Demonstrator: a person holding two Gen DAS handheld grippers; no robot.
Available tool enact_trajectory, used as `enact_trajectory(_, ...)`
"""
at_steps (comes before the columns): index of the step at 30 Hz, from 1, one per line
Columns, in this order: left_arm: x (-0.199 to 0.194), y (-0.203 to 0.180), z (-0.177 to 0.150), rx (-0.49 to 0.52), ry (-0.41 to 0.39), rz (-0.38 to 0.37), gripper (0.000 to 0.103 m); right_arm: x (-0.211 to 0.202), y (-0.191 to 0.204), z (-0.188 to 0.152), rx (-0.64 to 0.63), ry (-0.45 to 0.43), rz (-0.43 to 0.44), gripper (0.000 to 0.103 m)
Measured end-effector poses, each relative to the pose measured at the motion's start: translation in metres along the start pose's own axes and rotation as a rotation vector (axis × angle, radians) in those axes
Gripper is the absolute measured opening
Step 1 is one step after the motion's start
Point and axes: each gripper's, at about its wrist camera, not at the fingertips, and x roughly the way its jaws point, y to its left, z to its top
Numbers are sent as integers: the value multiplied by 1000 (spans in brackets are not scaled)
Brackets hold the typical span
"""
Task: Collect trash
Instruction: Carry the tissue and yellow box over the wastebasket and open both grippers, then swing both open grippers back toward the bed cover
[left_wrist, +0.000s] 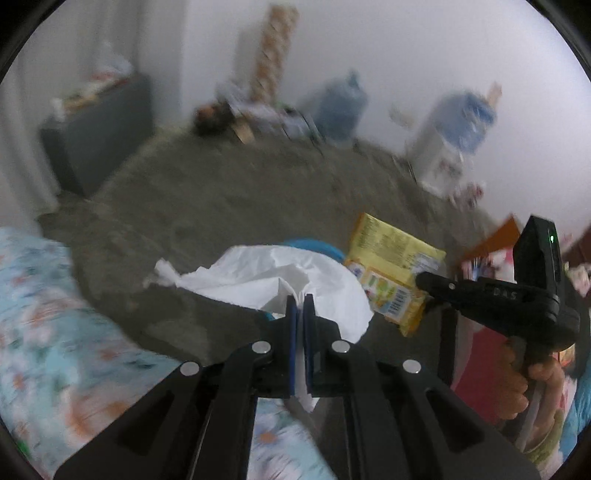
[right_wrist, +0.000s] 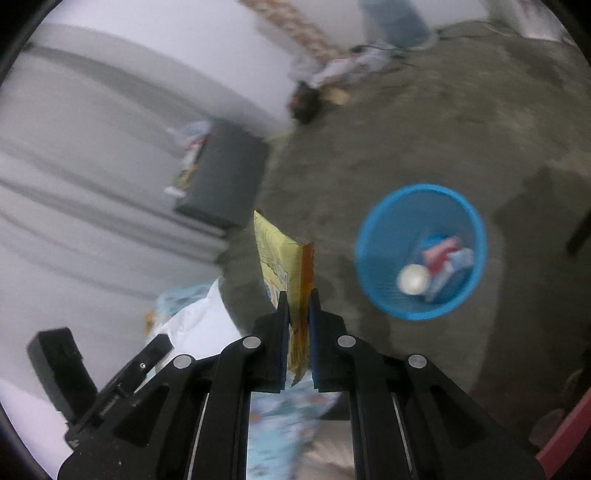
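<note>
My left gripper (left_wrist: 300, 301) is shut on a crumpled white tissue (left_wrist: 273, 280) that spreads out ahead of its fingers. To its right, my right gripper (left_wrist: 424, 278) holds a yellow snack wrapper (left_wrist: 391, 269), with a hand on its handle. In the right wrist view the right gripper (right_wrist: 298, 301) is shut on that yellow wrapper (right_wrist: 282, 258), which stands on edge between the pads. The blue mesh trash bin (right_wrist: 373, 229) sits on the floor to the right with a white cup and packets inside. Its blue rim (left_wrist: 317, 246) peeks out behind the tissue. The left gripper (right_wrist: 162, 345) shows at lower left with the tissue (right_wrist: 199, 325).
Grey concrete floor (left_wrist: 240, 192) lies ahead. A dark grey cabinet (left_wrist: 99, 133) with clutter on top stands at the left wall. Water jugs (left_wrist: 341, 105) and a white dispenser (left_wrist: 443, 147) line the far wall. A floral bedsheet (left_wrist: 44, 314) is at lower left.
</note>
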Motion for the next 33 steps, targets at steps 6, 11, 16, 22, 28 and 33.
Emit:
enact_trajectory(6, 115, -33, 21, 17, 197, -14, 4, 30, -63, 10, 133, 37, -68, 11)
enact_trajectory(11, 183, -41, 27, 26, 274, 6, 4, 58, -96, 20, 221, 57, -113, 14)
enact_trajectory(16, 235, -30, 30, -48, 306, 47, 39, 96, -121, 31, 251, 84, -178, 37)
enact_trajectory(22, 232, -16, 34, -151, 307, 67, 56, 117, -150, 26, 351, 136, -208, 46)
enact_trajectory(28, 194, -17, 42, -131, 243, 66, 62, 90, -136, 18, 297, 81, -220, 53)
enact_trajectory(33, 119, -15, 46, -125, 124, 15, 68, 56, -107, 7, 229, -5, -233, 59)
